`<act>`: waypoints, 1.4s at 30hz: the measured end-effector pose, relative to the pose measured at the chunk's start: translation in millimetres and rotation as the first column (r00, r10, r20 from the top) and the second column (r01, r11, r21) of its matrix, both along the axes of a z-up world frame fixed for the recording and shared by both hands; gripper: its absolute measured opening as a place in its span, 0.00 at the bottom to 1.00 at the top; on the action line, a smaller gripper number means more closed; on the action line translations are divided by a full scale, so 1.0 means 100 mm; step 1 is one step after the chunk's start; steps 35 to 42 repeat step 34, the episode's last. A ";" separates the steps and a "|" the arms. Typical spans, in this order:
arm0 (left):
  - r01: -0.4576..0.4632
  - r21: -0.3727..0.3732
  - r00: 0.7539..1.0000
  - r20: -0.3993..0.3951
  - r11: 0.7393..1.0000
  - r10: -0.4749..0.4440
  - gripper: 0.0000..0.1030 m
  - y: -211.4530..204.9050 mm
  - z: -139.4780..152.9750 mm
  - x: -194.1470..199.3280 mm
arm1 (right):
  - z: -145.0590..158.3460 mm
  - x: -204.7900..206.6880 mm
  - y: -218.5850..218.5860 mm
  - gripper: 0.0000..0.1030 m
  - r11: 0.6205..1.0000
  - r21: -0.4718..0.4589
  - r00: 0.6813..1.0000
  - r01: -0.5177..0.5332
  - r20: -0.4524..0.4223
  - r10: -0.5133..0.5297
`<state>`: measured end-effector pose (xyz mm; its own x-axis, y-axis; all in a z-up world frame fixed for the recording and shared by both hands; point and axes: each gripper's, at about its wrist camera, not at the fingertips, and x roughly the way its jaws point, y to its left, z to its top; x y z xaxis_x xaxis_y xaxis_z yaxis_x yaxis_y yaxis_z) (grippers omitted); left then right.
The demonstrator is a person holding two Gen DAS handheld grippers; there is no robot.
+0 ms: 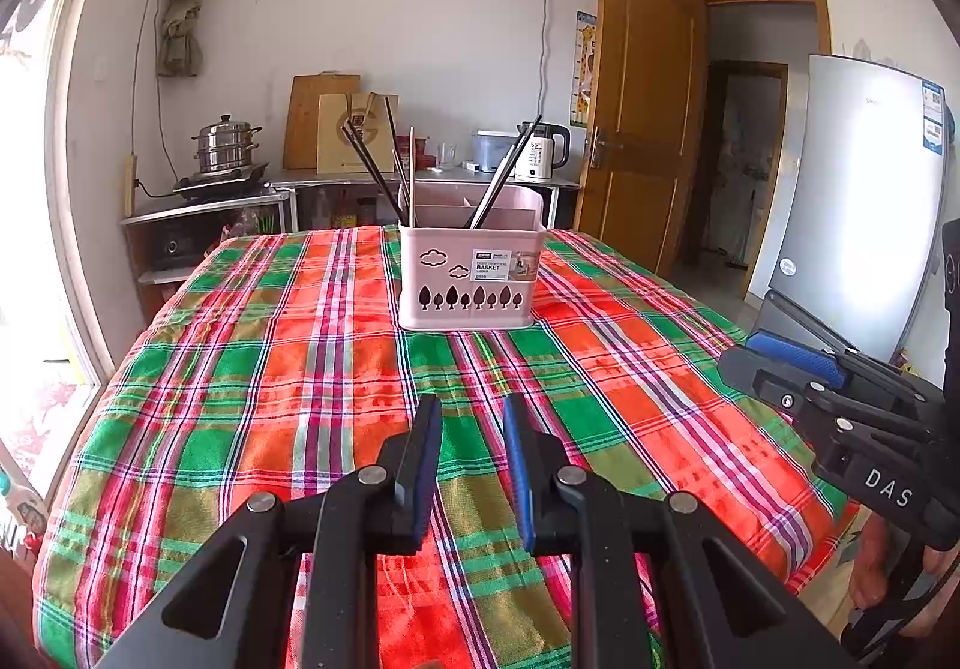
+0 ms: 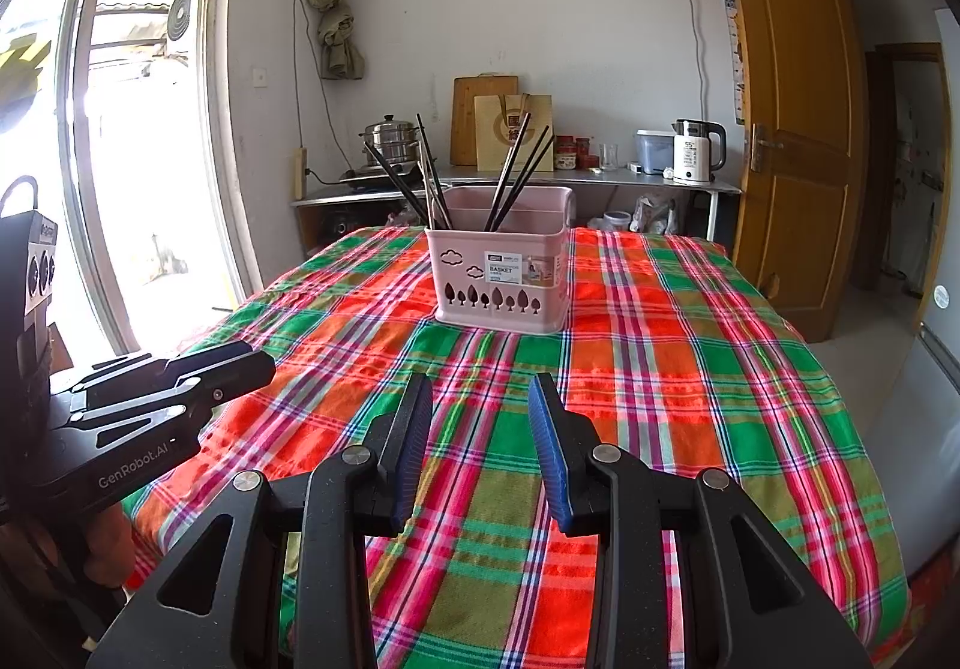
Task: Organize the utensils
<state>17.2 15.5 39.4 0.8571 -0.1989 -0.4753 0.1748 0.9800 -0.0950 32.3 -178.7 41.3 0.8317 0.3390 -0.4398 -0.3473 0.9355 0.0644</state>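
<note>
Two grippers hover over the near edge of the table, side by side and apart, both empty. The left gripper (image 1: 471,417) has its jaws at a narrow gap with only cloth showing between the blue pads. The right gripper (image 2: 483,399) stands wider, again with nothing between its pads. A hand (image 1: 888,579) shows under the right gripper's body at the near right.

The checked cloth (image 1: 300,369) in red, green and orange covers the whole table and is bare but for one thing: a pink basket (image 1: 471,273) standing upright, far of both grippers and well apart from them. It has inner dividers. Chopsticks (image 1: 372,171) lean out of its left part, dark ones with a couple of pale ones beside them, and more dark chopsticks (image 1: 507,171) lean from the right part; they overlap too much for a sure count.

Far behind, a counter (image 2: 540,180) holds one steamer pot (image 2: 390,138), one kettle (image 2: 693,153), a cutting board and a paper bag
</note>
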 end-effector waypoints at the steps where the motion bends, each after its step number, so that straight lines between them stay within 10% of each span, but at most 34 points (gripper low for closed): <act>1: 0.000 0.001 1.000 0.001 1.000 0.000 0.20 0.00 0.00 0.00 | 0.00 0.00 0.00 0.33 1.000 0.000 1.000 0.000 0.000 0.000; 42: -0.019 0.016 0.999 0.028 1.000 0.019 0.20 -0.03 -0.01 -0.04 | -0.02 0.01 -0.01 0.33 1.000 -0.002 1.000 0.002 0.000 -0.002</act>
